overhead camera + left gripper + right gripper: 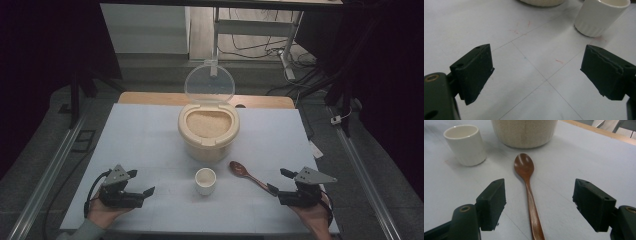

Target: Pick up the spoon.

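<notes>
- The room is dark around a pale counter (140, 150), with cables and desk legs on the floor beyond its far edge; the work sits in the lit middle.
- A cream rice container (208, 131) stands at the centre-far part, its clear lid (209, 83) hinged up and back, so the grain is open to reach from my near side.
- A small white cup (205, 180) stands just near of the container, upright and apparently empty, which I read as the place the rice should go.
- A wooden spoon (246, 174) lies flat to the cup's right, bowl towards the container, handle running near and right, so it offers itself to my right side.
- My right hand-held gripper (279, 181) rests low at the near right, jaws spread wide; in the right gripper view the spoon handle (531, 205) runs between them, untouched. I judge it lined up for a pick.
- My left hand-held gripper (140, 182) waits at the near left, jaws wide and holding nothing, with the cup (600, 16) ahead, perhaps to steady it.
</notes>
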`<state>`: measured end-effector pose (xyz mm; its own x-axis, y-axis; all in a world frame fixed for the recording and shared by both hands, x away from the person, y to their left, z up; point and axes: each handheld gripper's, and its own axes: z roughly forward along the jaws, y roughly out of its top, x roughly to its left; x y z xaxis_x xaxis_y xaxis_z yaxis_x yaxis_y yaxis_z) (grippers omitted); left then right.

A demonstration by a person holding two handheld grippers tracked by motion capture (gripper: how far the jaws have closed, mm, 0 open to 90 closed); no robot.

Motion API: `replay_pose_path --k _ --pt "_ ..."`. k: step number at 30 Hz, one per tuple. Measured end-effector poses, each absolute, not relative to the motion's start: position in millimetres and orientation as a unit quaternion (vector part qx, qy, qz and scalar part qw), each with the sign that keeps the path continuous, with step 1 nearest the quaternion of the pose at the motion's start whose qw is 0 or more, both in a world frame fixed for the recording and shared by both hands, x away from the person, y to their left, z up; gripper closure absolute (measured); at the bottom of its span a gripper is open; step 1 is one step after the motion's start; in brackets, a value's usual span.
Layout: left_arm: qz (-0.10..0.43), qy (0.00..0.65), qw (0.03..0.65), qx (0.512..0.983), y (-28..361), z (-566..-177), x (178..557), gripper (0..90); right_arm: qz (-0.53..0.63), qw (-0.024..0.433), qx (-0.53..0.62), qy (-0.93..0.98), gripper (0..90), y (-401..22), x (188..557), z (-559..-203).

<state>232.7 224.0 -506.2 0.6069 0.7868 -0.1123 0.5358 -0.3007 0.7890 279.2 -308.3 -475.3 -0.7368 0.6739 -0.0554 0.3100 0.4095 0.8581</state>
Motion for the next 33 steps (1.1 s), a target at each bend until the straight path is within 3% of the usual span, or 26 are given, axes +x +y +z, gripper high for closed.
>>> replay_pose_path --k 26,33 --pt "0.143 0.409 0.407 0.804 220.0 -509.8 235.1 11.4 0.336 0.14 0.29 0.885 28.6 -259.2 313.8 -431.8" --pt "0.144 0.408 0.406 0.805 220.0 -510.2 234.9 11.5 0.31 0.125 0.286 0.898 29.8 -243.7 322.8 -434.5"
